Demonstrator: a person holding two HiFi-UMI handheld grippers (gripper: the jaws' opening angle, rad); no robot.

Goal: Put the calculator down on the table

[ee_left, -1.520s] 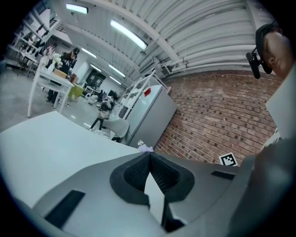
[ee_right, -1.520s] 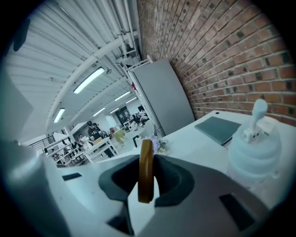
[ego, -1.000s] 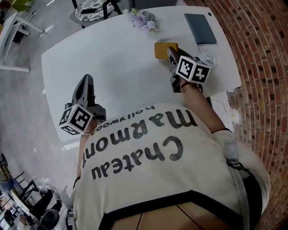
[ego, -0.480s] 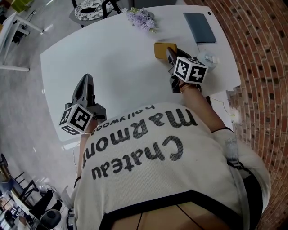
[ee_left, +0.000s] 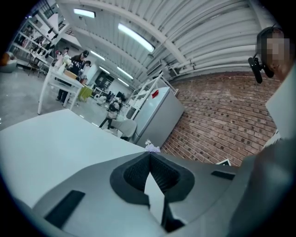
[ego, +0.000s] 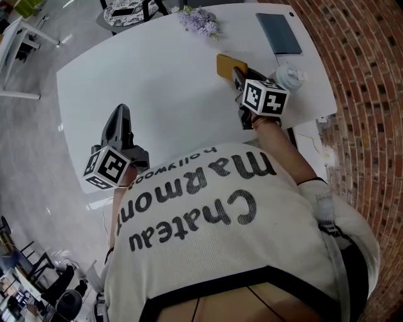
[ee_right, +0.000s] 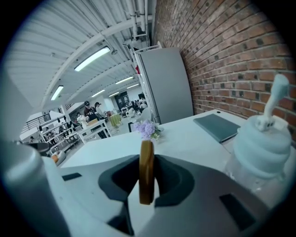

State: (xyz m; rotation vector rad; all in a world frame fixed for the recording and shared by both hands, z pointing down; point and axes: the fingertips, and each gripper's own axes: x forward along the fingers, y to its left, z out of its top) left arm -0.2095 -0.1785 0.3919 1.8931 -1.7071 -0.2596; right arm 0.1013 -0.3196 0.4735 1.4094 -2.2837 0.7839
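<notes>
- Clamped edge-on in the right gripper [ego: 238, 75]: the yellow calculator [ego: 230, 65], jaws narrowed onto its two flat faces.
- Held over the right half of the table [ego: 157, 82], closer to the far edge than the near one; cannot tell whether touching the surface.
- Reaching out from the torso across the near right edge, right forearm straight, claw pointing away and tilted down.
- Parked at the near left edge: the left gripper [ego: 119, 114], pointing away and almost level, jaw tips closed together with nothing between them.
- Just right of the calculator, a pale pump bottle [ego: 288, 77]; at the far right corner, a dark flat notebook [ego: 279, 34]; at the far edge, a bunch of lilac flowers [ego: 198, 22].
- Plain white surface, otherwise bare.
- Beyond the right edge, a brick wall [ego: 365, 94]; past the far edge, a chair [ego: 129, 12] on a grey floor and a tall grey cabinet [ee_right: 166, 85].
</notes>
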